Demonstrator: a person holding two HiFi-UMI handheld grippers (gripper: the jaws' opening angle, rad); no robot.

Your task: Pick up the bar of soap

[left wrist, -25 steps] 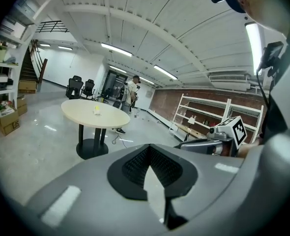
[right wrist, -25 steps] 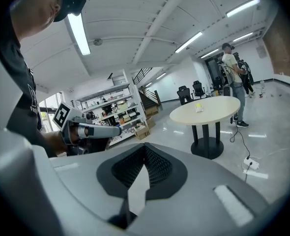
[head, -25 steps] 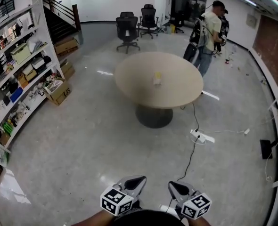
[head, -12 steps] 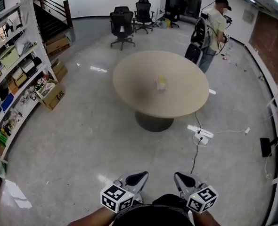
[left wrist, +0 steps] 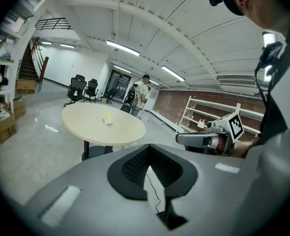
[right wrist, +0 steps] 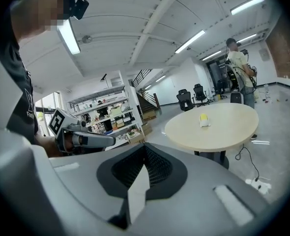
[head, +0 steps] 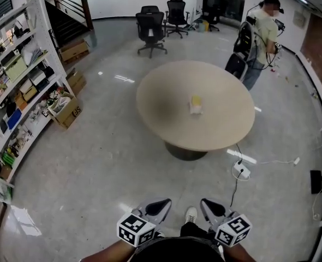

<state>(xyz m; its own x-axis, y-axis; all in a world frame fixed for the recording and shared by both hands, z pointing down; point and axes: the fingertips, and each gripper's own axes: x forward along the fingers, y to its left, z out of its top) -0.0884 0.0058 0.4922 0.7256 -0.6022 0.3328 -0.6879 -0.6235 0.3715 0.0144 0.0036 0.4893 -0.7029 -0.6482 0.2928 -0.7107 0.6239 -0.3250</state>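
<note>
A wide grey floor (head: 95,162) lies between the grippers and the round surface (head: 166,108) ahead. Shelves (head: 19,86) line the left wall. A person (head: 262,34) and chairs (head: 153,29) stand beyond the surface. The left gripper (head: 157,206) and right gripper (head: 211,206) sit low, side by side, fingers pressed together on nothing. A power strip (head: 241,171) lies on the floor by the surface's near right edge. The soap (head: 196,104) rests near the surface's middle.
</note>
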